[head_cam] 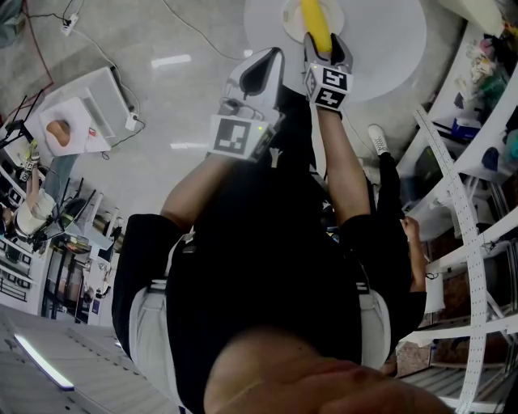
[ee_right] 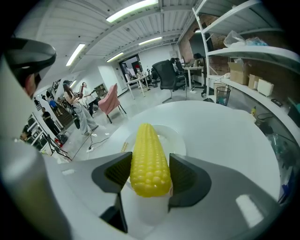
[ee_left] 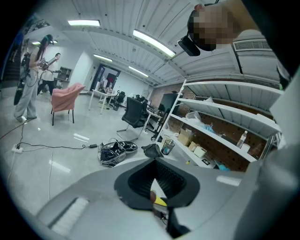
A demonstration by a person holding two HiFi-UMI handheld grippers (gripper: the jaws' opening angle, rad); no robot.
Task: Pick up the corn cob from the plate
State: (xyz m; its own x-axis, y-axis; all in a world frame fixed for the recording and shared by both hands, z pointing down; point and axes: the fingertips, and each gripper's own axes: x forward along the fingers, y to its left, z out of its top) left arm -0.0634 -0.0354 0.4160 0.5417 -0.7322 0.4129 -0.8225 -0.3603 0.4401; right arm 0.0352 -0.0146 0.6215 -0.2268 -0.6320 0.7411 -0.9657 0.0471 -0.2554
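A yellow corn cob [ee_right: 149, 161] sits between the two dark pads of my right gripper [ee_right: 150, 174], which is shut on it from both sides. Its tip reaches out over a white plate [ee_right: 177, 139] on the round white table [ee_right: 220, 136]. In the head view the corn cob [head_cam: 316, 24] pokes forward from the right gripper [head_cam: 324, 47] above the plate [head_cam: 291, 18]. My left gripper [head_cam: 270, 57] hangs off the table's near left edge with nothing in it. In the left gripper view its tips [ee_left: 154, 161] meet.
The round table [head_cam: 388, 48] stands ahead. White shelving [head_cam: 477, 121] with bottles and boxes lines the right side. A white cabinet [head_cam: 81, 113] and floor cables lie to the left. An office chair [ee_left: 133, 112], a pink chair [ee_left: 63, 98] and people stand far off.
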